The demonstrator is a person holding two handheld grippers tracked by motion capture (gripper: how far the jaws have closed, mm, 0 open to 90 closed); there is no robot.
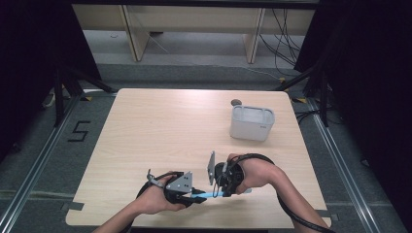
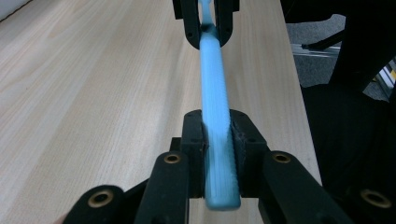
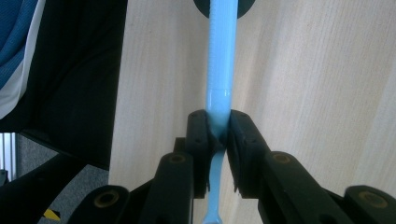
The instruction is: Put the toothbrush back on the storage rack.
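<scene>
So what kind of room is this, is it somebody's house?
Probably not a house: it looks like a lab or test room. A plain wooden table stands on grey floor with metal rails alongside, black curtains hang at the sides, and loose cables trail under a bench behind.

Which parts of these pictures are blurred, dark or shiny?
High view: even light on the table, black at both sides, slightly soft. Left gripper view: the near end of the blue stick is blurred, the far table sharper. Right gripper view: the stick is sharp with pale glare; the left side is dark.
</scene>
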